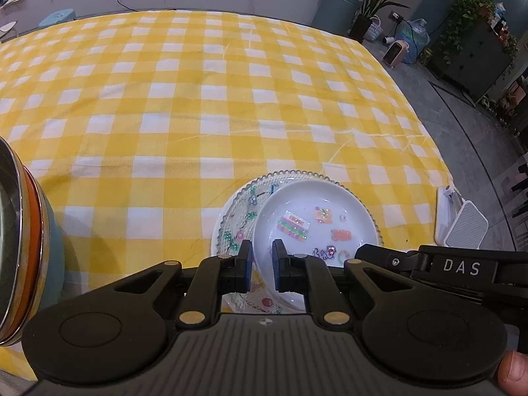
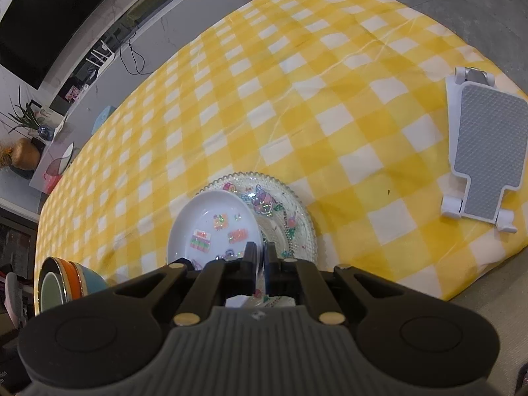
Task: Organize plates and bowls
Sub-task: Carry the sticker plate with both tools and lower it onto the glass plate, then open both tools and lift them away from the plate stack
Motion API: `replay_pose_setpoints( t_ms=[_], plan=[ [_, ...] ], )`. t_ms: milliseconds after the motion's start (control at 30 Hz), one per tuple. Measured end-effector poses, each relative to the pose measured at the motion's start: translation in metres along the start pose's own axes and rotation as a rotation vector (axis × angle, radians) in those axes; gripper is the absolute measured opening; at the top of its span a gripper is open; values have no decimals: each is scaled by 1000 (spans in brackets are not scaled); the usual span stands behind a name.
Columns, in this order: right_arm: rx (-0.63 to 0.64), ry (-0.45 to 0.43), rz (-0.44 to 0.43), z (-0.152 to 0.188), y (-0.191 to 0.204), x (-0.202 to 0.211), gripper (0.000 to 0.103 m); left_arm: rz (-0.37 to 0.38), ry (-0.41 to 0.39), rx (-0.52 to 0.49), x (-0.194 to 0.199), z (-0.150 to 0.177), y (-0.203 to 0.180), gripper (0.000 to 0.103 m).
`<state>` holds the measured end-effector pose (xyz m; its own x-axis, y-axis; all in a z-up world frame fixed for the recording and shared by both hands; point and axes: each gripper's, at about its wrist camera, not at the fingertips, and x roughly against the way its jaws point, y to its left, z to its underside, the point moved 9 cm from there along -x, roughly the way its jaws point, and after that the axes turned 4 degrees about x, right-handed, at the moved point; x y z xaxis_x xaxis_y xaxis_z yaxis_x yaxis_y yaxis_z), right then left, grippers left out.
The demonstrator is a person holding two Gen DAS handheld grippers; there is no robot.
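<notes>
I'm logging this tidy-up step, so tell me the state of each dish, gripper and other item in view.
White plate: tilted on the glass plate, gripped at its rim.
Glass plate: flat on the yellow checked cloth, under the white plate.
Left gripper: shut on white plate.
Right gripper: shut on white plate.
Stacked bowls: nested.
Folding stand: lying flat.
</notes>
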<state>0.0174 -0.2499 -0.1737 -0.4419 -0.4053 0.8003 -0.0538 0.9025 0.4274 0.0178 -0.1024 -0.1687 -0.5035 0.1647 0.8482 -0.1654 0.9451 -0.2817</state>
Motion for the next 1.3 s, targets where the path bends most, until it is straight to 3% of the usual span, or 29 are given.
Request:
replay_pose_setpoints(
  t_ms=[1100,1300],
  plan=[
    [76,50,71,6,6,-15,6,-42,-6,-84,-8,1,-3,14],
    [94,44,83,7,7,-15,6,-60,-17,-113,-10,1,-5,25]
  ],
)
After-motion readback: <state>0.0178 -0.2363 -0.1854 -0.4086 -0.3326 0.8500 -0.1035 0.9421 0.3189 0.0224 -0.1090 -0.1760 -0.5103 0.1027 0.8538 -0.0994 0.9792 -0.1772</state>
